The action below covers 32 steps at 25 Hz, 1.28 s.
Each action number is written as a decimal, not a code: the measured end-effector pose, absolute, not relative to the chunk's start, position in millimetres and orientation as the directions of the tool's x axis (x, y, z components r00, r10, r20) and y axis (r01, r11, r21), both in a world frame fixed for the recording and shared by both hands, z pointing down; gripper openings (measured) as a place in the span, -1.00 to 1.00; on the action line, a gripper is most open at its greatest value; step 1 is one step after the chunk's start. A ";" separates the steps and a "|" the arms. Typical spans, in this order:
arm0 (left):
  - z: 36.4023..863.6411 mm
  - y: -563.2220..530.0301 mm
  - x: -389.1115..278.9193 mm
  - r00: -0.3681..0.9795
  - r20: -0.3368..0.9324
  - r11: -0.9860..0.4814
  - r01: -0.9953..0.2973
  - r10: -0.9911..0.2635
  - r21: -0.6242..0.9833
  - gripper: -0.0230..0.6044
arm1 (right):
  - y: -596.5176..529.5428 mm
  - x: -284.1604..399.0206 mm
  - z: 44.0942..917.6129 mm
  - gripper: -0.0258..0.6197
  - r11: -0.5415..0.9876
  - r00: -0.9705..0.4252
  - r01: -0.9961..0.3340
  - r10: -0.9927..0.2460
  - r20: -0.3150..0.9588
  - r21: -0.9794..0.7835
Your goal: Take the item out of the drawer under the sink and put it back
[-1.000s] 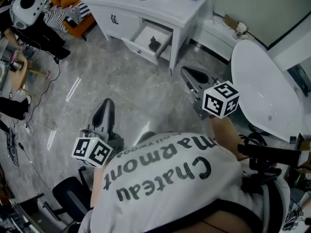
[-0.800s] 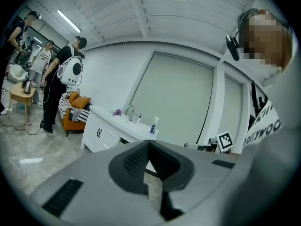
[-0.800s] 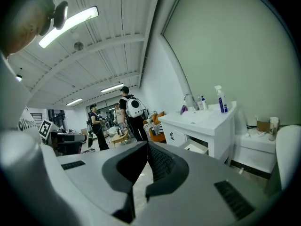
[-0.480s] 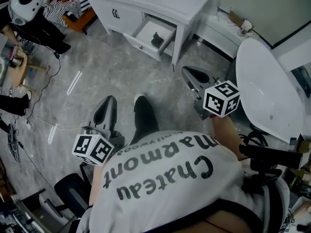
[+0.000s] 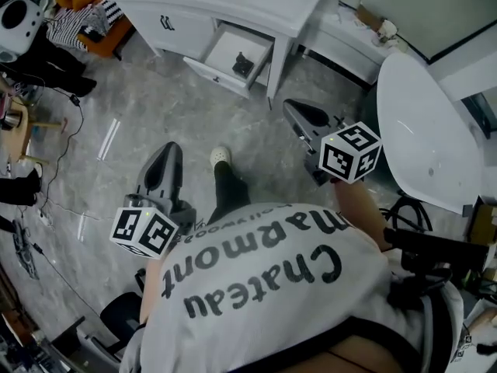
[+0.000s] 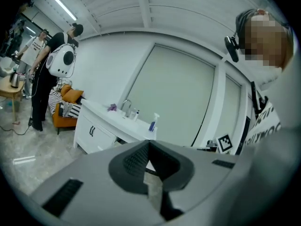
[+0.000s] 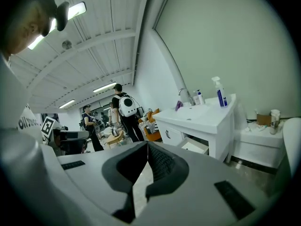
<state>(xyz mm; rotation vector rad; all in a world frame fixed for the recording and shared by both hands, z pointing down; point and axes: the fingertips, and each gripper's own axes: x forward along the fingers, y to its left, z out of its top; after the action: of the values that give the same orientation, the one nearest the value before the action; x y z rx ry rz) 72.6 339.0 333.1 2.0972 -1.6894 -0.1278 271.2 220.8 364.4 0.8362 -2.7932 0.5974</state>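
The white sink cabinet (image 5: pixel 233 6) stands at the far side of the grey floor, with one drawer (image 5: pixel 221 53) pulled out under the basin. A small dark item (image 5: pixel 243 64) lies inside it. Both grippers are held in the air well short of the cabinet. My left gripper (image 5: pixel 169 152) is shut and empty, its jaws meeting at the tip (image 6: pixel 148 145). My right gripper (image 5: pixel 295 109) is also shut with nothing in it (image 7: pixel 147 145), pointing toward the cabinet (image 7: pixel 202 119) and its drawer (image 7: pixel 195 146).
A large white oval tub (image 5: pixel 423 130) fills the right side. A low white shelf with a paper cup (image 5: pixel 384 29) sits beside the cabinet. A blue spray bottle (image 7: pixel 218 92) stands on the basin top. People (image 5: pixel 31 29), a small table and cables occupy the far left.
The person has stepped toward the cabinet: a leg and white shoe have come forward between the grippers. Both grippers stay shut and have moved along with the body.
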 end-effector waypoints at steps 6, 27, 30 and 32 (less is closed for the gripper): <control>334.7 285.5 37.8 0.284 0.208 -0.185 -0.900 -0.936 0.395 -0.90 | 172.8 240.4 365.8 -0.88 0.736 -0.811 -0.585 -0.520 0.268 -0.341; 318.2 109.9 -78.7 0.365 0.232 -0.260 -0.886 -0.901 0.384 -0.90 | 21.1 139.0 352.6 -0.88 0.657 -0.743 -0.668 -0.617 0.261 -0.350; 316.8 94.6 -92.5 0.376 0.226 -0.277 -0.885 -0.899 0.373 -0.90 | 7.0 126.1 355.3 -0.88 0.647 -0.736 -0.675 -0.625 0.262 -0.354; 316.3 85.6 -101.7 0.385 0.220 -0.288 -0.882 -0.896 0.374 -0.90 | -1.7 117.3 355.8 -0.88 0.642 -0.730 -0.681 -0.631 0.262 -0.353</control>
<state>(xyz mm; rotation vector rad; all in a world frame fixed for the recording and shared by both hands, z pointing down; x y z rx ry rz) -101.7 85.6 316.3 2.2168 -1.5311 -0.0449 117.3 -1.7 355.8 1.0993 -2.7415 0.6607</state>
